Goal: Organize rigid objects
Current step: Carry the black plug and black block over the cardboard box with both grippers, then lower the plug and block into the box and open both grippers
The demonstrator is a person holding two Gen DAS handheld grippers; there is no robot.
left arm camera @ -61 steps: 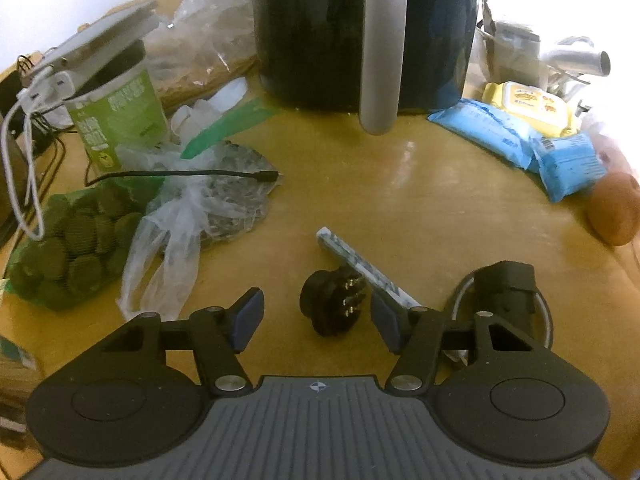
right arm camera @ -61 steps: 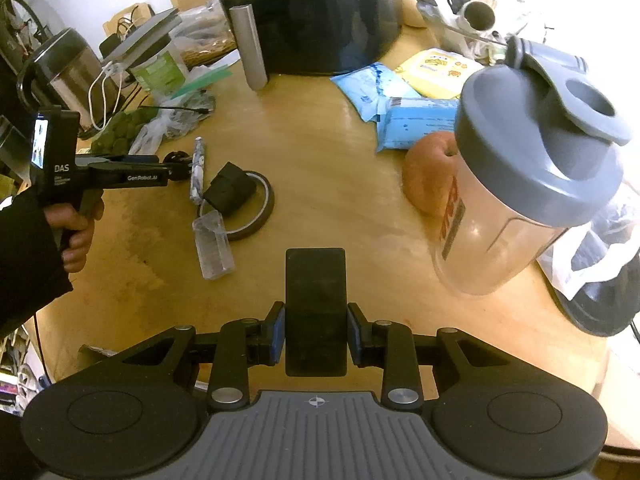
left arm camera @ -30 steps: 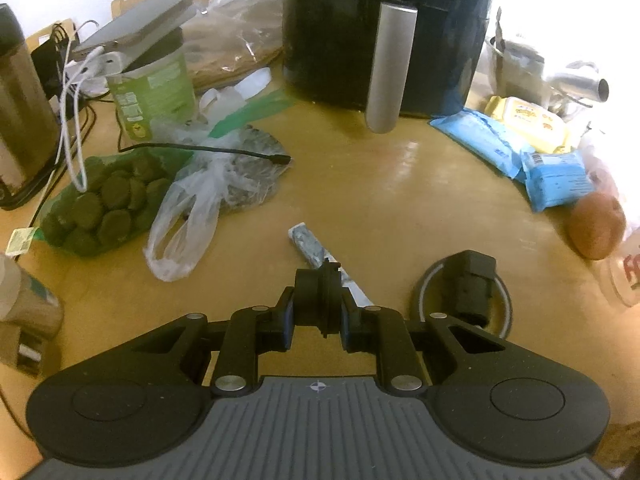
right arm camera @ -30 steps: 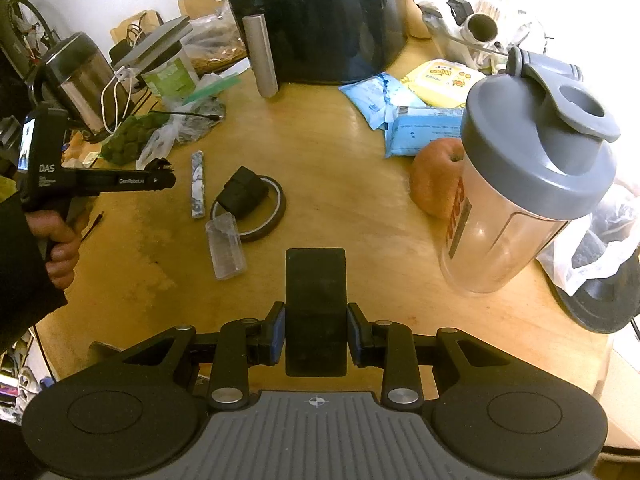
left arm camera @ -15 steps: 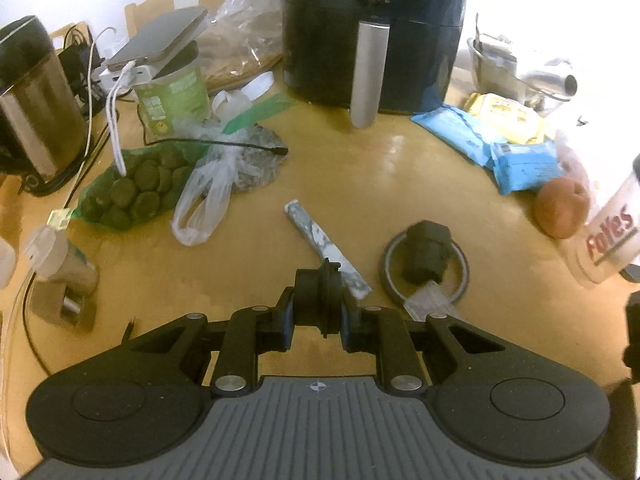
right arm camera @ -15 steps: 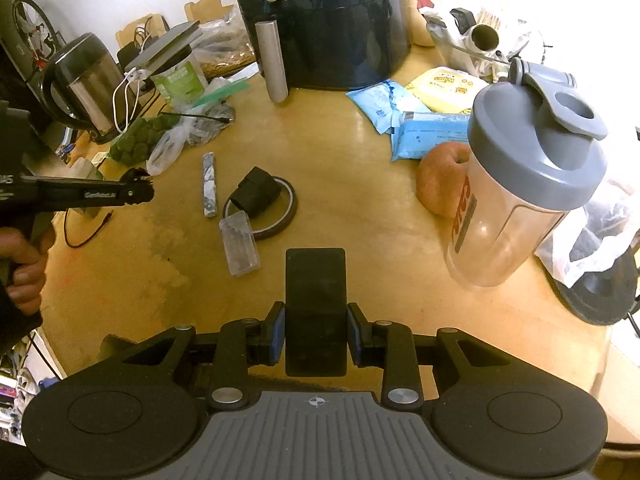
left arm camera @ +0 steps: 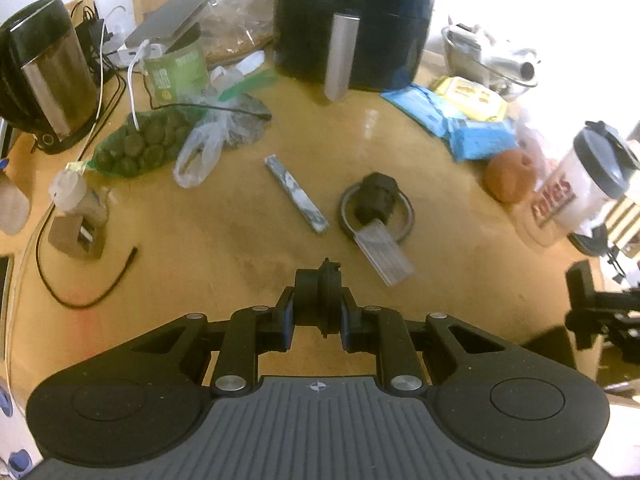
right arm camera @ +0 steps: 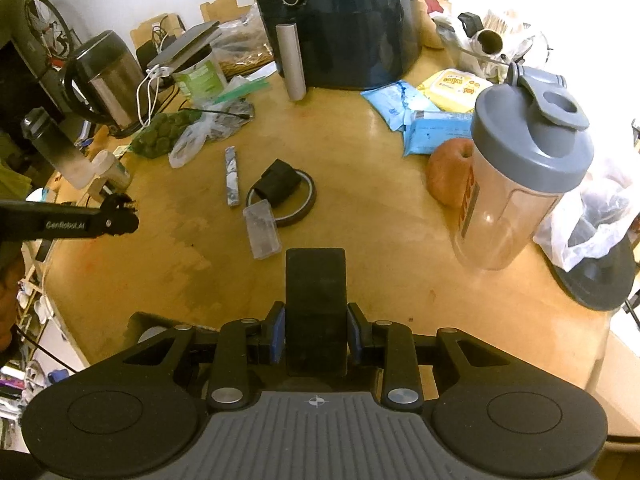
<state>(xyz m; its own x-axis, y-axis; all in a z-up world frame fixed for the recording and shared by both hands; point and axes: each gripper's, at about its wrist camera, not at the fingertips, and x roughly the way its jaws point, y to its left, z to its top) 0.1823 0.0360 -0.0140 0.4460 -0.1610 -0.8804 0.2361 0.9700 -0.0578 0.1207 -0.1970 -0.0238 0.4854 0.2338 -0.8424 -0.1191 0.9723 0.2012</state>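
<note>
Left gripper (left arm camera: 317, 314) clenched on small round plug (left arm camera: 318, 296), lower centre, clear of table (left arm camera: 224, 248); right gripper (right arm camera: 316, 332) clenched on flat black block (right arm camera: 316, 300); both look light, stiff, smooth; side grips suit.

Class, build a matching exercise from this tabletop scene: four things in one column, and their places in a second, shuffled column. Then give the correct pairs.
Things
1. round black plug
2. flat black slab
3. apple
4. black block

Places
A. on the dark ring
B. beside the shaker bottle
C. in the left gripper
D. in the right gripper

Pairs: 1-C, 2-D, 3-B, 4-A
</note>
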